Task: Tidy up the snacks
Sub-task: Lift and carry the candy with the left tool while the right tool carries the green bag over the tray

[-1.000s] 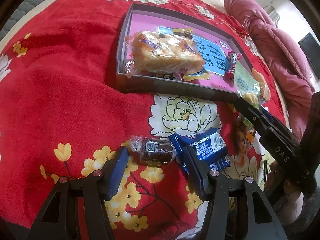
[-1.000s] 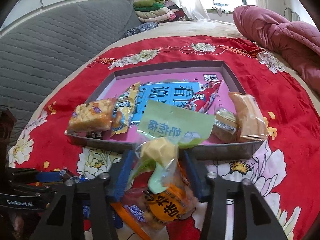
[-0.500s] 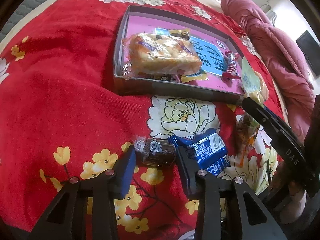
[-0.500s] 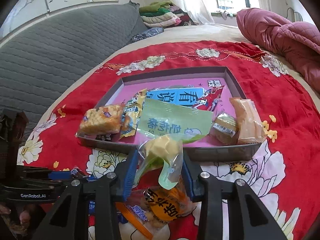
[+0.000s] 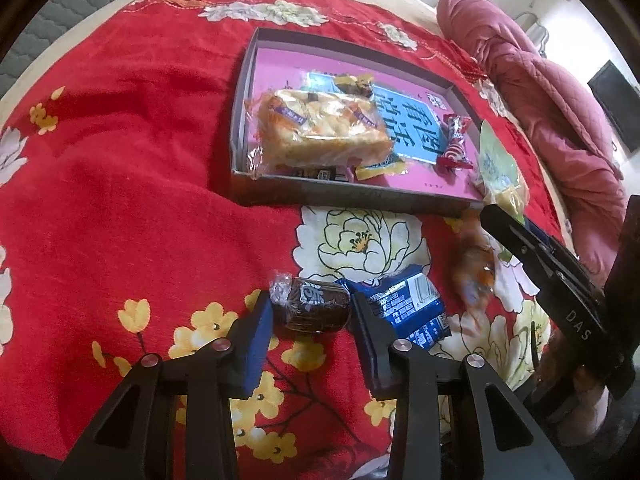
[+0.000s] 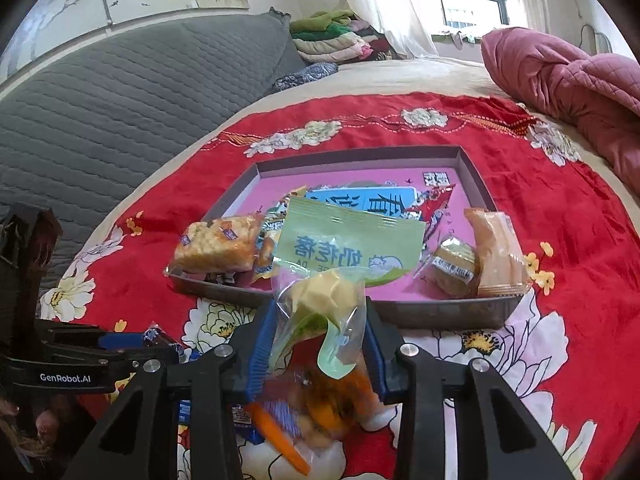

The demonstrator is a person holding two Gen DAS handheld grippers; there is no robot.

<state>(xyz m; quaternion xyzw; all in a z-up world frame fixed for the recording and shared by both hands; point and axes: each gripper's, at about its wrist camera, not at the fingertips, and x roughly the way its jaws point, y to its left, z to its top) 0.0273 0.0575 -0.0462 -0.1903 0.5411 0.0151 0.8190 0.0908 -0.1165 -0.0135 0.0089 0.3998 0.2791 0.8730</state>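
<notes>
My left gripper (image 5: 310, 312) sits low over the red floral blanket (image 5: 120, 200), jaws around the dark brown wrapped cake (image 5: 310, 307); both pads are at or very near its wrapper, and I cannot tell whether they are clamped. The blue snack packet (image 5: 404, 304) lies just beside the right pad, on the blanket near the tray's near wall.

My right gripper (image 6: 318, 322) is closed on the green-and-clear snack bag (image 6: 336, 264), held raised over the near wall of the tray (image 6: 440, 312). The orange snack pouch (image 6: 328, 404) lies on the blanket under this gripper.

Tray contents:
- bread loaf pack (image 5: 320, 132) at the near left corner;
- red candy wrapper (image 5: 454, 144) toward the middle right;
- small wrapped cake (image 6: 454, 266) and the biscuit pack (image 6: 496, 252) at the near right corner.
</notes>
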